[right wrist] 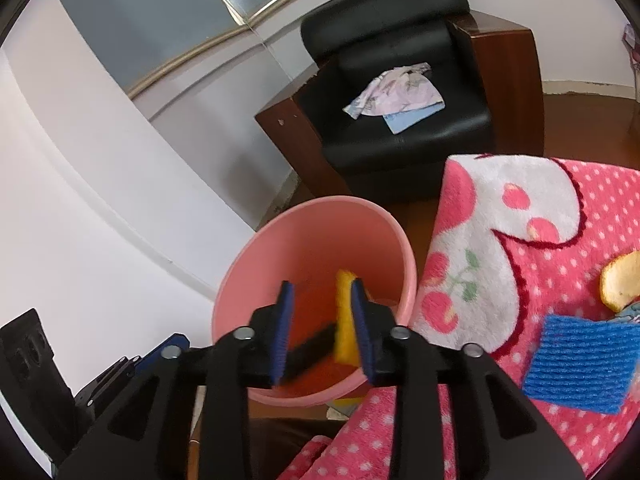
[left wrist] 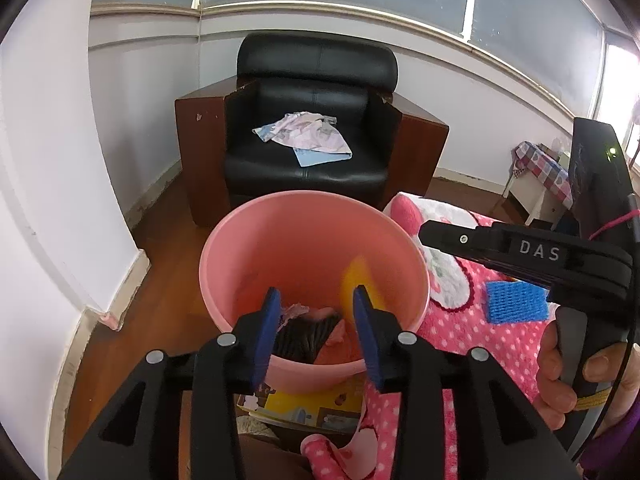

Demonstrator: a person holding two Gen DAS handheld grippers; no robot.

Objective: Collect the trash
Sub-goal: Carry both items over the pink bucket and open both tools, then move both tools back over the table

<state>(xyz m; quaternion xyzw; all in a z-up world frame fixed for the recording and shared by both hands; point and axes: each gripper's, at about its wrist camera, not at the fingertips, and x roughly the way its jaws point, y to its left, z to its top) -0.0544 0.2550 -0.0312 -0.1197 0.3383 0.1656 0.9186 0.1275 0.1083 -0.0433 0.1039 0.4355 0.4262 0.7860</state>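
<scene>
A pink bucket (left wrist: 280,240) stands at the edge of a pink dotted blanket (left wrist: 460,328); it also shows in the right wrist view (right wrist: 280,248). Both grippers hover over it. My left gripper (left wrist: 316,312) is open and empty above dark and pink scraps (left wrist: 308,332) at the bucket's bottom. My right gripper (right wrist: 320,316) is open; a blurred yellow piece (right wrist: 345,320) is in mid-air just off its right finger, inside the bucket, and shows in the left wrist view (left wrist: 358,280). A blue ribbed pad (right wrist: 584,364) and an orange peel (right wrist: 622,284) lie on the blanket.
A black leather armchair (left wrist: 316,120) with wooden sides stands behind the bucket, with a pale cloth (left wrist: 308,136) on its seat. A white wall (left wrist: 52,200) is on the left. A colourful booklet (left wrist: 304,404) lies under the bucket. The floor is brown wood.
</scene>
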